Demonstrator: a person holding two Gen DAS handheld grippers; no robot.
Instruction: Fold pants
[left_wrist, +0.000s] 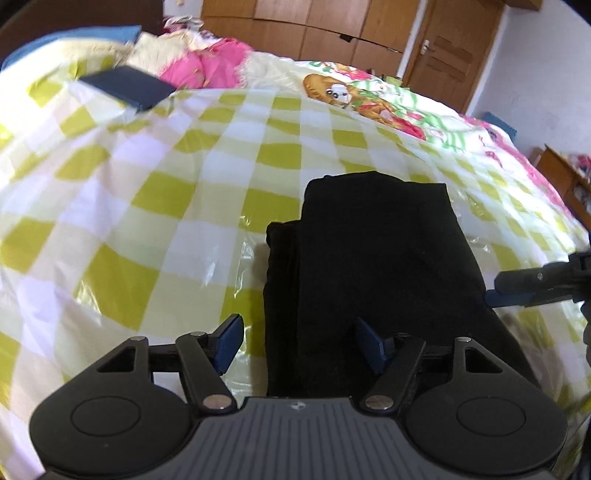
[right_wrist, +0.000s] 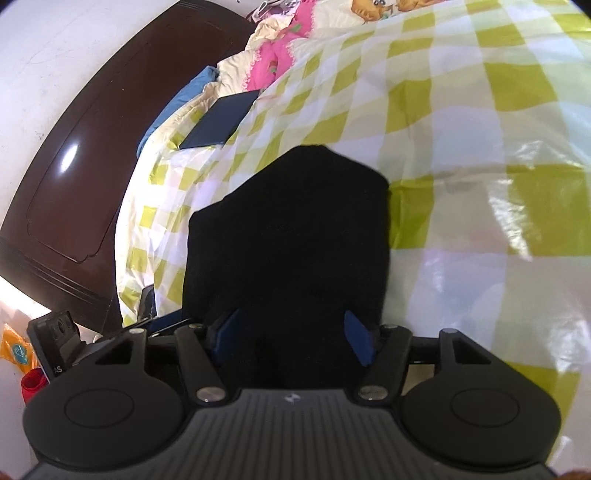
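The folded black pants (left_wrist: 373, 266) are lying on the bed's checkered sheet (left_wrist: 147, 206), ahead of both tools. The left tool (left_wrist: 300, 341) is standing released over their left edge. The right tool (right_wrist: 291, 338) is also released, its pads not pressing the cloth.

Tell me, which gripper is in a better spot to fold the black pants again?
Probably the right gripper: both its fingers sit over the pants. The left gripper straddles their edge, one finger over the checked sheet.
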